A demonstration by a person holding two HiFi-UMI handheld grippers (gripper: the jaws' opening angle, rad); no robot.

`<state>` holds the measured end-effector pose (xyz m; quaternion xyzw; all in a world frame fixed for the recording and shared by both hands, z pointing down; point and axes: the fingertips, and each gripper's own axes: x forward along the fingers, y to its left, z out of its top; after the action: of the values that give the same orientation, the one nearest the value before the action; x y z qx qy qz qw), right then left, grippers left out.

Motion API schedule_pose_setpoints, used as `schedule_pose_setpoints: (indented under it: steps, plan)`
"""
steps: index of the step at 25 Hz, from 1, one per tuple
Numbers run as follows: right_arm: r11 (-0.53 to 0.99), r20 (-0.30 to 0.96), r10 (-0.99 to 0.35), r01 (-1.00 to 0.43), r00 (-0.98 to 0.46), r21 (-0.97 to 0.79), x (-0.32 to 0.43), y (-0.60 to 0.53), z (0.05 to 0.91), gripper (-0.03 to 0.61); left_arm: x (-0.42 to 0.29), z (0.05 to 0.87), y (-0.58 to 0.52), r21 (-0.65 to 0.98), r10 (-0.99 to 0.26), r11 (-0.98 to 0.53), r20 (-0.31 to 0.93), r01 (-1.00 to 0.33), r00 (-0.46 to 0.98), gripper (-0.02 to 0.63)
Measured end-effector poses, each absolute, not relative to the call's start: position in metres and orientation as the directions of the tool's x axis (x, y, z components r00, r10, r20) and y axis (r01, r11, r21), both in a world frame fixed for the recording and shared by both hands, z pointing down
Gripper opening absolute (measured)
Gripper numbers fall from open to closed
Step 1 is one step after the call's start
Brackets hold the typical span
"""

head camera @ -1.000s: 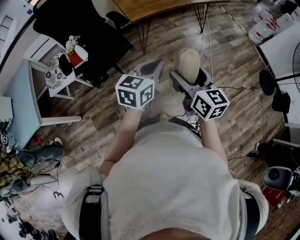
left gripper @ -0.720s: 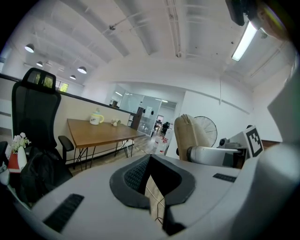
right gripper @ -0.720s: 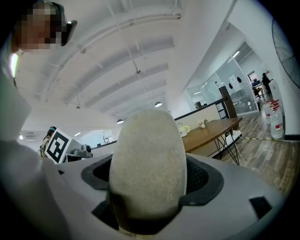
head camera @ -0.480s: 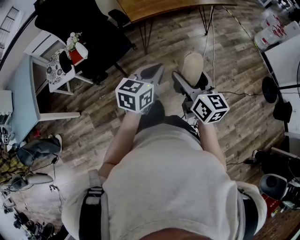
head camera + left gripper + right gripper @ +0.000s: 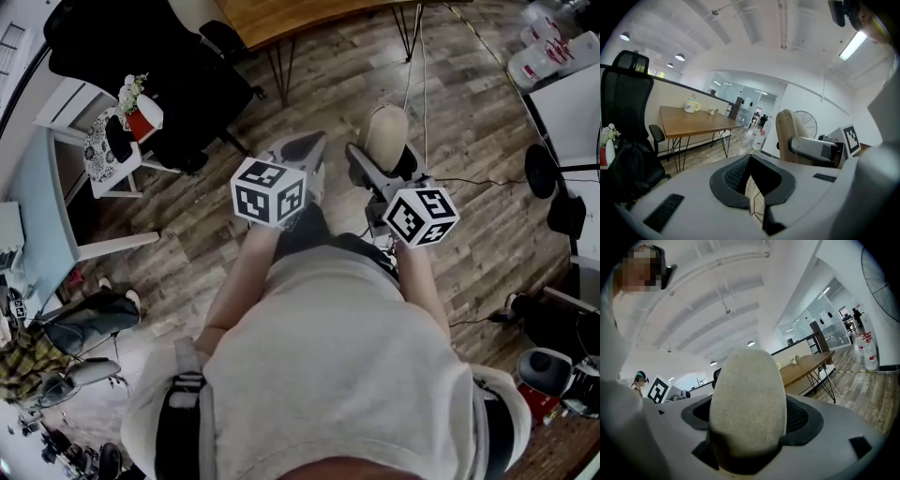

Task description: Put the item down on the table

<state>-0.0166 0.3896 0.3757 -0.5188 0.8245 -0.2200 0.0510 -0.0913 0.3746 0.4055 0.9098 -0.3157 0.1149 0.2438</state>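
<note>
A beige oval item (image 5: 384,129) stands upright in my right gripper (image 5: 382,157), which is shut on it, above the wood floor. In the right gripper view the item (image 5: 747,404) fills the space between the grey jaws. My left gripper (image 5: 304,142) is held level beside it on the left. Its pads meet with nothing between them (image 5: 751,180). The left gripper view also shows the item (image 5: 786,133) in the right gripper (image 5: 811,148). A wooden table (image 5: 300,13) on black hairpin legs stands ahead, apart from both grippers.
A black office chair (image 5: 141,52) and a small white side table (image 5: 103,155) with a red flower pot (image 5: 141,120) are at the left. At the right are a white table (image 5: 572,98) and a fan base (image 5: 539,171). Cables (image 5: 469,180) cross the floor.
The view has shifted slightly as the person moves over the floor. Both grippers keep the same pose, the right one still shut on the item.
</note>
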Motion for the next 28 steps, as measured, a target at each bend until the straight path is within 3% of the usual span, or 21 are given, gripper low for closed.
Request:
schedule_pose_setpoints:
  steps: [16,28]
  plan:
    - [0.322,0.182,-0.893,-0.867,-0.412,-0.38,-0.003,0.193,0.371,0.422,-0.073,0.38,0.169,0.371,-0.452,-0.764,0.277,-0.528,0.848,0.011]
    - [0.318,0.231,-0.879,-0.875,-0.416,-0.365,-0.026,0.093,0.387,0.422,-0.088,0.401,0.072,0.418,-0.429,-0.747,0.29,-0.517,0.855,0.011]
